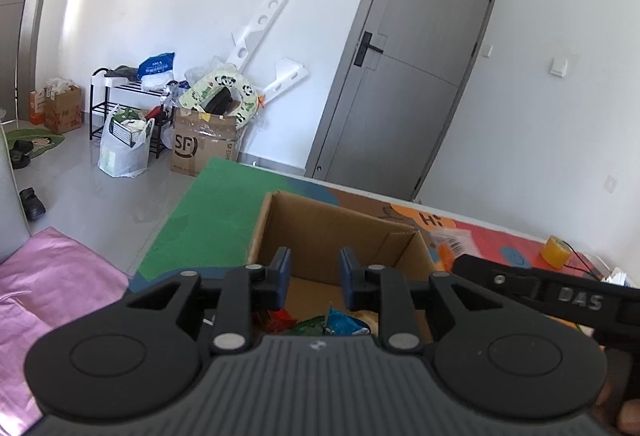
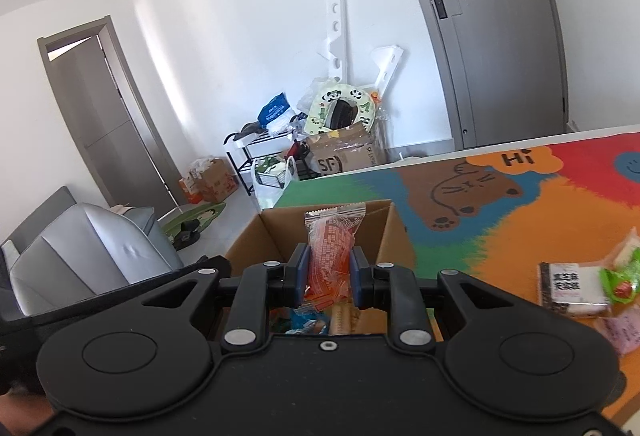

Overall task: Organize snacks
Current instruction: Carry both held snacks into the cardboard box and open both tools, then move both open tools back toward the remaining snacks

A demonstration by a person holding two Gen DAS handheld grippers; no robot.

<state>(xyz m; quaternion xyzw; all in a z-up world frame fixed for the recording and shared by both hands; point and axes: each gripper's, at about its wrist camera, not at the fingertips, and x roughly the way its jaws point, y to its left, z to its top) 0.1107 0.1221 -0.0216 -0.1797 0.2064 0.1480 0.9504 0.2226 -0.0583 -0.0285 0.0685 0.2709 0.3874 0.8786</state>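
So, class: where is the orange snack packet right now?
In the right wrist view, the orange snack packet stands upright, clamped in the right gripper, above the open cardboard box.

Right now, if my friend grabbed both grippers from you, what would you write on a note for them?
Left gripper: nothing between its fingers, which stand a little apart, above the cardboard box.
Right gripper: fingers shut on a clear packet of orange snacks, held over the same box.
Done: several snack packets already lie in the box.
Left: drop the orange packet in, then fetch the packets still on the colourful mat to the right, such as the black-and-white packet and the green one.
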